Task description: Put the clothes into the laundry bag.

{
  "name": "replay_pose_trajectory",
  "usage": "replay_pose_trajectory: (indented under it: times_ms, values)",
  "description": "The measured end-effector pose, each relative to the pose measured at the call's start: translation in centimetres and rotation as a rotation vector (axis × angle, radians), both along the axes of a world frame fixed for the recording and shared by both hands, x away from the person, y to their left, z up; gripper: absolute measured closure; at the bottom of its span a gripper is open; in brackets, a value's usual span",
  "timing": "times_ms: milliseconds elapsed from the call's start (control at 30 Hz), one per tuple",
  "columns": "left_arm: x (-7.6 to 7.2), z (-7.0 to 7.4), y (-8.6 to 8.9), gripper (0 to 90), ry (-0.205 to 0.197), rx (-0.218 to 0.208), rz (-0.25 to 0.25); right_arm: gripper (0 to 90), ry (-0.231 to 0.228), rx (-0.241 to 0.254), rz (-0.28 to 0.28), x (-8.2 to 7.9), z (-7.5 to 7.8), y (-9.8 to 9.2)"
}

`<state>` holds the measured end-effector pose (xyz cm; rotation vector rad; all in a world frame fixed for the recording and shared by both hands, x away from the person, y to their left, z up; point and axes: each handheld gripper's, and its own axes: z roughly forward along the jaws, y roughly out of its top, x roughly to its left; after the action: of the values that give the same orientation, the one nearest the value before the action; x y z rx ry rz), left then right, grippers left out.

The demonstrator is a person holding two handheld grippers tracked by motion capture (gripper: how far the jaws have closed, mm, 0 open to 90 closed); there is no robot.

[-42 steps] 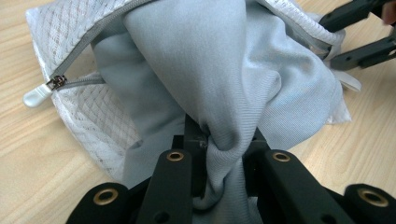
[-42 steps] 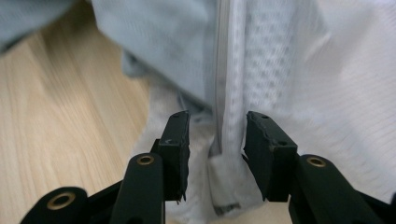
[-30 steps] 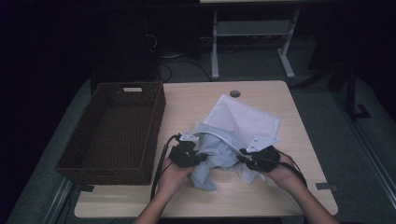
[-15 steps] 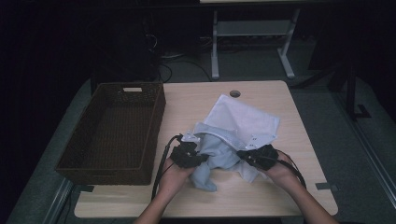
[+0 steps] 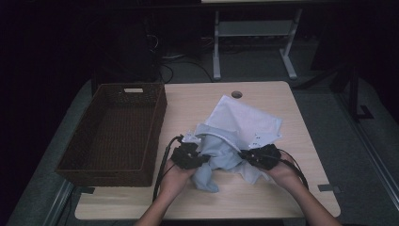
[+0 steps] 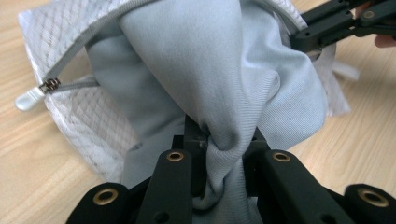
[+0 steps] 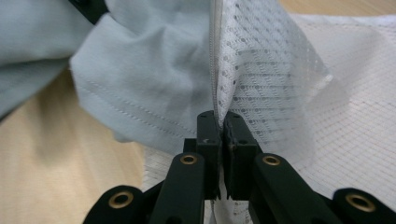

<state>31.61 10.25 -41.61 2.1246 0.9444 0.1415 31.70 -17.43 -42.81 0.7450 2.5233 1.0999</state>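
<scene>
A white mesh laundry bag point(image 5: 247, 120) lies on the wooden table point(image 5: 197, 101) with a pale grey garment point(image 5: 221, 160) bunched at its open zip mouth. My left gripper point(image 5: 203, 157) is shut on a fold of the grey garment point(image 6: 210, 60), which is pinched between its jaws point(image 6: 219, 140). The zip pull point(image 6: 30, 99) hangs at the left of the bag point(image 6: 79, 116). My right gripper point(image 5: 244, 154) is shut on the bag's zip edge point(image 7: 222, 119), with mesh point(image 7: 280, 70) to its right and grey cloth point(image 7: 140, 70) to its left.
A dark woven basket point(image 5: 159, 117) stands on the left part of the table, beside my left hand. A cable hole point(image 5: 236, 94) sits near the far edge. Bare tabletop point(image 5: 254, 197) runs along the near edge. White table legs point(image 5: 216, 52) stand beyond.
</scene>
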Motion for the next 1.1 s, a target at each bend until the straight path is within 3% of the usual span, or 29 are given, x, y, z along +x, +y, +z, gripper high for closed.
replay_pose_trajectory:
  times_ms: [200,300,600,800,967,1000,1100]
  values:
    - [0.3,1.5,0.2,78.7,-0.034,-0.035,0.035,85.9,0.029,0.077,0.026,-0.5,1.0,-0.7]
    - [0.4,2.0,-0.5,78.7,-0.053,-0.037,0.052,86.2,0.033,0.117,0.052,-0.8,1.7,-0.5]
    - [1.1,0.9,-3.9,78.7,-0.083,0.036,0.092,86.5,0.01,0.218,0.14,-1.8,4.2,0.6]
    - [0.9,-0.3,-5.3,75.7,-0.072,0.017,0.047,86.5,0.021,0.182,0.148,-1.9,3.7,0.9]
    - [0.9,-1.5,-5.4,58.7,-0.029,0.018,-0.048,86.5,0.067,0.136,0.138,-1.8,2.3,0.6]
    - [0.8,-1.6,-5.4,54.2,-0.025,0.034,-0.066,86.5,0.068,0.128,0.137,-1.8,2.1,0.6]
    - [0.6,-1.1,-4.6,41.0,-0.022,0.032,-0.094,86.5,0.081,0.115,0.137,-1.7,1.6,0.5]
